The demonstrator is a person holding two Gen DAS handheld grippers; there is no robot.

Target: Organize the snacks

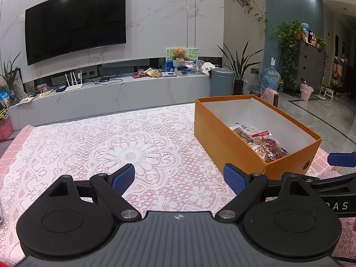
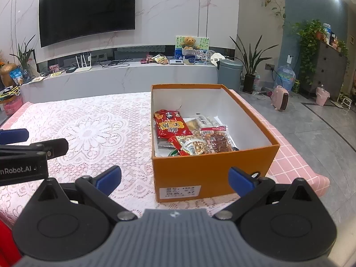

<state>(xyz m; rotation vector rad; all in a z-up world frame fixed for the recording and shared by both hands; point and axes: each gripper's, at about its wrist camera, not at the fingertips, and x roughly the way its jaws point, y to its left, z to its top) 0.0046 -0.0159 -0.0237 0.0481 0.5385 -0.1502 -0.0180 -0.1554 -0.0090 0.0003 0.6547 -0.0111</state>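
Note:
An orange cardboard box (image 2: 200, 173) with a white inside stands on the lace-covered table (image 2: 89, 129). Several snack packets lie in it: a red bag (image 2: 171, 126), a nut packet (image 2: 193, 145), a dark red packet (image 2: 220, 143). The same orange box (image 1: 224, 146) and snack packets (image 1: 262, 143) show at the right of the left wrist view. My right gripper (image 2: 175, 180) is open just in front of the box's near wall, holding nothing. Over the bare lace, left of the box, my left gripper (image 1: 179, 175) is open and empty. Each gripper appears at the edge of the other's view.
Beyond the table runs a low marble TV bench (image 2: 133, 75) with a router, cables and small items under a wall TV (image 2: 86, 11). A grey bin (image 2: 230, 73), potted plants, a water jug and a pink heater (image 2: 280, 99) stand on the floor at the right.

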